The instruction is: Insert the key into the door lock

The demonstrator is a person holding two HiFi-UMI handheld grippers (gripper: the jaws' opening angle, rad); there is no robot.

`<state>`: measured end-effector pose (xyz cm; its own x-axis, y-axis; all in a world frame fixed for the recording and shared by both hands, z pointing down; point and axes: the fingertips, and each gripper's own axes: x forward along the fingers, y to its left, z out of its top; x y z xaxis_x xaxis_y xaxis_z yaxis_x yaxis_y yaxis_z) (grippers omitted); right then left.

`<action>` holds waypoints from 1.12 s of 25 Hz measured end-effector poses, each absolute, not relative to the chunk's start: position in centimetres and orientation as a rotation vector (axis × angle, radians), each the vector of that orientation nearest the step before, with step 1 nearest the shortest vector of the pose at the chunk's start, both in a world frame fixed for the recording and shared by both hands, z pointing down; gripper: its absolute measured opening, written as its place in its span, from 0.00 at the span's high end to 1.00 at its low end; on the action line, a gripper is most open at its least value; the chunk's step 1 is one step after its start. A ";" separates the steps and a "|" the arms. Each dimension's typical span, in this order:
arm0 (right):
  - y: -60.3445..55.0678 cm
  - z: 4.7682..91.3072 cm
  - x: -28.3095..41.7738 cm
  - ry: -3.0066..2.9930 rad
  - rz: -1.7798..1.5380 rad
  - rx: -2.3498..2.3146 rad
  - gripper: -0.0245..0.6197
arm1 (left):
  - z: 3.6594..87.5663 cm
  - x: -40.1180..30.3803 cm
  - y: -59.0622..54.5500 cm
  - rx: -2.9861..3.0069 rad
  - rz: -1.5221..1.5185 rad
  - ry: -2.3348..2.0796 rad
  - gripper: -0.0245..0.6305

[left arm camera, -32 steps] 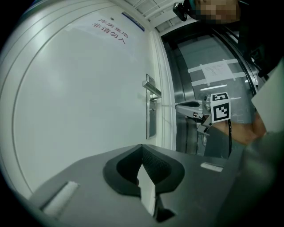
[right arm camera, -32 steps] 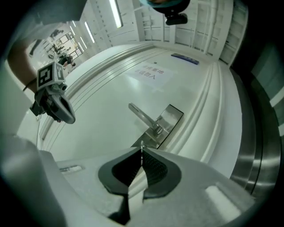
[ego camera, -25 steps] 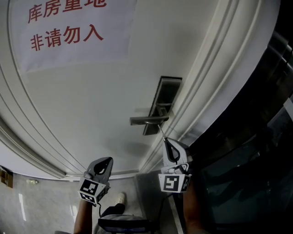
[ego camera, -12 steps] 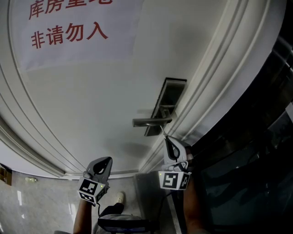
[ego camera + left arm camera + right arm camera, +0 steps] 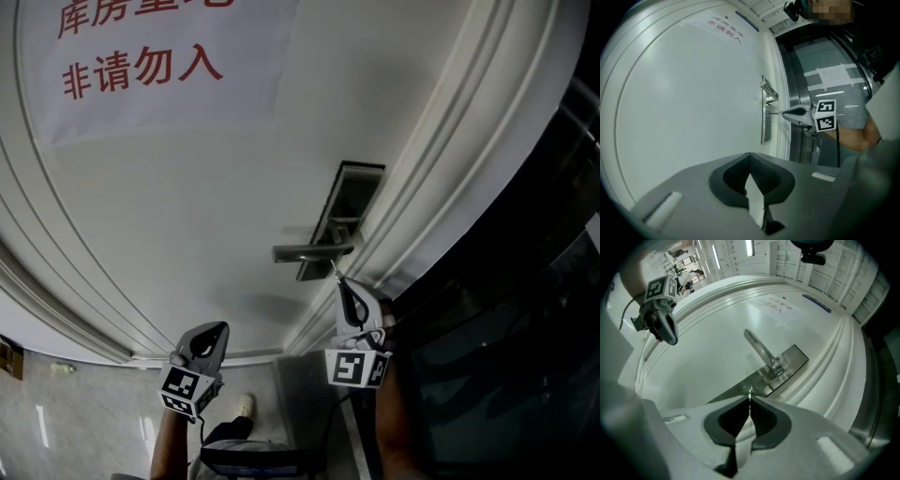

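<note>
A metal lock plate [image 5: 343, 217] with a lever handle [image 5: 309, 251] is set near the white door's right edge. My right gripper [image 5: 339, 281] points at the plate below the handle and is shut on a thin key [image 5: 750, 399]. The key's tip meets the round keyhole [image 5: 750, 390]; how deep it sits I cannot tell. In the left gripper view the key [image 5: 773, 113] bridges the right gripper [image 5: 783, 113] and the plate [image 5: 765, 125]. My left gripper [image 5: 208, 343] hangs back to the lower left, away from the lock, its fingertips [image 5: 750, 155] together and holding nothing.
A paper notice with red characters [image 5: 141, 66] is stuck on the door's upper left. Raised mouldings [image 5: 441, 159] frame the door's right edge, and a dark glass panel [image 5: 506, 356] stands beyond. The person's shoe [image 5: 247, 406] shows on the tiled floor [image 5: 84, 431] below.
The head view has drifted slightly, so the lock sits a little further right. Both grippers keep their places, with the key still at the lock.
</note>
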<state>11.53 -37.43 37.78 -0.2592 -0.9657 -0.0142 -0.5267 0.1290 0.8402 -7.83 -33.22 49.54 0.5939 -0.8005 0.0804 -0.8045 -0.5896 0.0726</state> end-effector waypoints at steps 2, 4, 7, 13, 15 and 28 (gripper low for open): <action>-37.5 37.8 11.5 -1.856 -1.030 1.429 0.95 | 49.6 -7.8 -33.3 2.711 0.057 -1.371 0.96; -37.5 37.8 11.4 -1.845 -1.036 1.421 0.95 | 49.6 -7.8 -33.4 2.711 0.055 -1.369 0.96; -37.8 37.9 11.5 -1.809 -1.047 1.404 0.95 | 49.7 -7.7 -33.4 2.707 0.051 -1.370 0.96; -38.1 38.1 11.5 -1.764 -1.067 1.368 0.95 | 50.0 -7.9 -33.3 2.693 0.048 -1.379 0.96; -38.1 38.1 11.5 -1.737 -1.081 1.352 0.95 | 50.0 -8.0 -33.2 2.688 0.045 -1.384 0.96; -38.3 38.4 11.3 -1.517 -1.206 1.228 0.95 | 50.2 -8.9 -32.8 2.673 0.048 -1.406 0.96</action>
<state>11.34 -38.28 38.40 -0.1861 -0.9821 0.0278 -0.1942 0.0645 0.9788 -8.91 -32.75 50.19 0.5677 -0.8189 0.0841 -0.8228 -0.5609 0.0920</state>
